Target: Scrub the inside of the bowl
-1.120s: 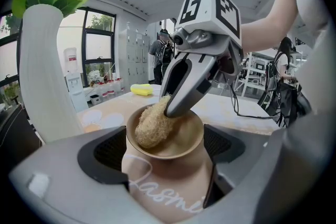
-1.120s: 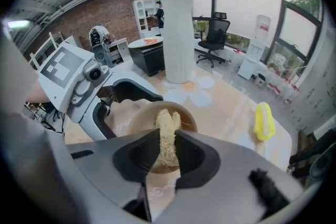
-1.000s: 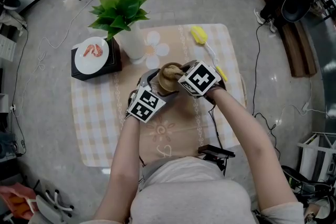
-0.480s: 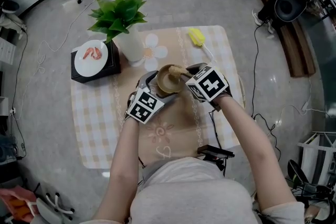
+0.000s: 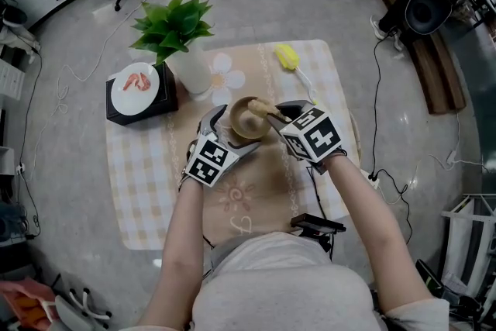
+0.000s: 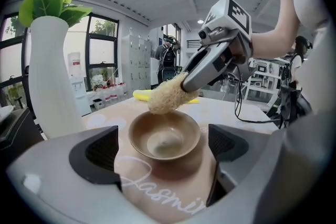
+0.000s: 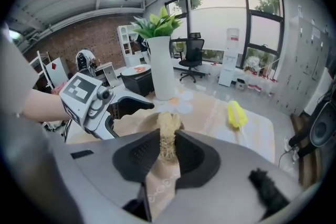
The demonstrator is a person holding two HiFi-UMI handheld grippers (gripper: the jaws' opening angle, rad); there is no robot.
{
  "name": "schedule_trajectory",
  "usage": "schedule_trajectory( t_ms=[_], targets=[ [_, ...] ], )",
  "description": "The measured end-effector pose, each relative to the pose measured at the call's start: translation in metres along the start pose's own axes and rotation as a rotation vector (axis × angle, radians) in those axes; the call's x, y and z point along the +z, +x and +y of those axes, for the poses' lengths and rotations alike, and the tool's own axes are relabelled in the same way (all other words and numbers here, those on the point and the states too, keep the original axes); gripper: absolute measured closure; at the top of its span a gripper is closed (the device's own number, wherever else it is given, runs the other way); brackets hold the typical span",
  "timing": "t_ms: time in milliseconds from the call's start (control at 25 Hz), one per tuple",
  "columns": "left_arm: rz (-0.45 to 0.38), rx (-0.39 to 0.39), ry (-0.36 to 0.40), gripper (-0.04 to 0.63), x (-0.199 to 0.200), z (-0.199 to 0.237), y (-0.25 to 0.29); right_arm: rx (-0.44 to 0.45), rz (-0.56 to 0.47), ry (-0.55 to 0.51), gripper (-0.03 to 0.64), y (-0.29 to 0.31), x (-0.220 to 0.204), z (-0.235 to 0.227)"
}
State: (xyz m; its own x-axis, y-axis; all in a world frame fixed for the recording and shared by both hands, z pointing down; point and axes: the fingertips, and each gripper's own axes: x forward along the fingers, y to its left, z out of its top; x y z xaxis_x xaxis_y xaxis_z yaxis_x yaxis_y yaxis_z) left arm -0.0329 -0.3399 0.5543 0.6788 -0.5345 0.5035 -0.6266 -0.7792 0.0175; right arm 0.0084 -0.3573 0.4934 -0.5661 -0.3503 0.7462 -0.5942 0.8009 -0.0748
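1. The left gripper (image 6: 163, 150) is positioned at 7 o'clock of the bowl (image 6: 164, 135). Its jaws are spread wide. The bowl stands on the checked tablecloth (image 5: 147, 182), between the two pads and just ahead of them. A gap shows on each side, so nothing is clamped.

2. The right gripper (image 7: 168, 148) is presented from 4 o'clock and is closed tightly on the scrubber (image 7: 168, 131), a coarse tan fibre pad. The pad's free end projects past the jaws. In the left gripper view that end is seen over the far rim of the bowl. Contact with the inner wall cannot be confirmed.

3. The step in hand is judged to be the scrubbing stroke itself.
   - The scrubber tip should be lowered into the well and swept in circles over the floor and the inner wall.
   - Pressure should be directed downward rather than sideways, since the bowl is unsecured and is likely to slide or tip on the cloth.
   - The left jaws should be closed on the rim, or set against the outer wall, before force is applied.

4. The white vase (image 5: 192, 67) stands near the bowl at 11 o'clock, and strokes toward it should be shortened. A black box (image 5: 169, 93) bearing a plate (image 5: 132, 94) lies at 10 o'clock. A yellow brush (image 5: 287, 56) lies well apart at 1 o'clock and is not required.
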Motion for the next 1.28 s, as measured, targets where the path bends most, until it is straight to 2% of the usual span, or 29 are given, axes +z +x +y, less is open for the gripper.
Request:
schedule_trajectory(
  t_ms=[200, 480, 720, 920, 1280],
  targets=[
    [-0.018, 0.016, -0.002, 0.069, 0.005, -0.004, -0.006, -0.003, -0.064, 0.025, 0.528, -0.005, 0.001, 0.008],
    [-0.111, 0.068, -0.002, 0.092, 0.028, -0.005, -0.023, -0.016, -0.147, 0.052, 0.528, -0.015, 0.005, 0.012],
    [-0.173, 0.12, -0.013, 0.178, 0.042, -0.012, -0.041, -0.011, -0.222, 0.076, 0.529, -0.027, 0.009, 0.025],
    [-0.243, 0.151, 0.01, 0.279, 0.068, -0.021, -0.057, -0.031, -0.272, 0.099, 0.529, -0.039, 0.008, 0.032],
    [-0.307, 0.255, 0.052, 0.482, 0.084, -0.03, -0.079, -0.084, -0.39, 0.125, 0.528, -0.063, 0.011, 0.04]
  ],
)
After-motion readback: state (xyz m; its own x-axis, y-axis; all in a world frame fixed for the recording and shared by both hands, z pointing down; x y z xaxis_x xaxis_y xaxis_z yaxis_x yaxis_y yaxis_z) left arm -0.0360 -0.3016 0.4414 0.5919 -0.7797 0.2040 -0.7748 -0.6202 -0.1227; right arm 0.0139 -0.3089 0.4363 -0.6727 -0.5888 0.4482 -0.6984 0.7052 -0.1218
